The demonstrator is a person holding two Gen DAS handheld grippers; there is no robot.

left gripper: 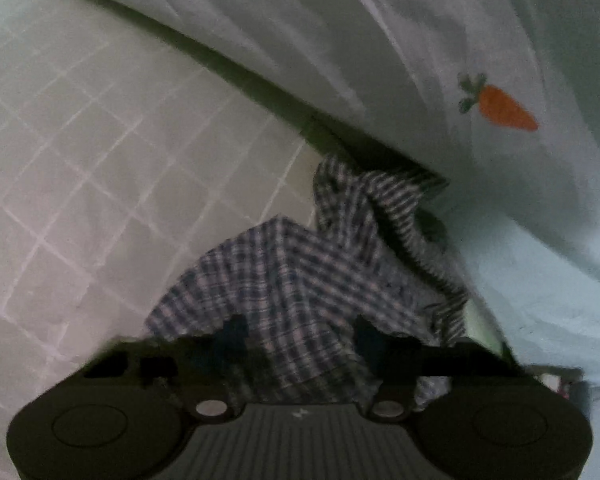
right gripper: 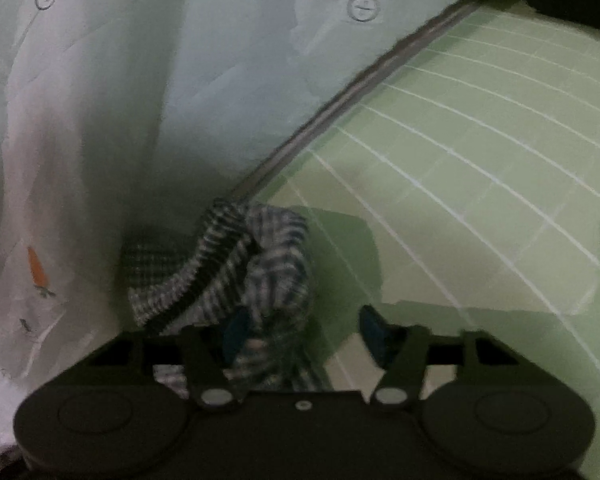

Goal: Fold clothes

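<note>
A blue-and-white plaid garment (left gripper: 284, 272) is bunched up in front of a hanging white sheet. In the left wrist view it fills the whole gap of my left gripper (left gripper: 300, 332), touches both dark fingers and runs down to the gripper's body, so that gripper is shut on it. In the right wrist view the same garment (right gripper: 268, 256), with a ribbed striped band (right gripper: 208, 264), drapes over the left finger only. My right gripper (right gripper: 305, 330) is open: green floor shows between the cloth and its right finger (right gripper: 374, 330).
A white sheet (left gripper: 420, 40) with an orange carrot print (left gripper: 504, 108) hangs down behind the garment. Pale tiled floor (left gripper: 80, 140) spreads to the left; the same floor (right gripper: 480, 160) looks green in the right wrist view. A dark edge strip (right gripper: 340, 112) runs along the sheet's bottom.
</note>
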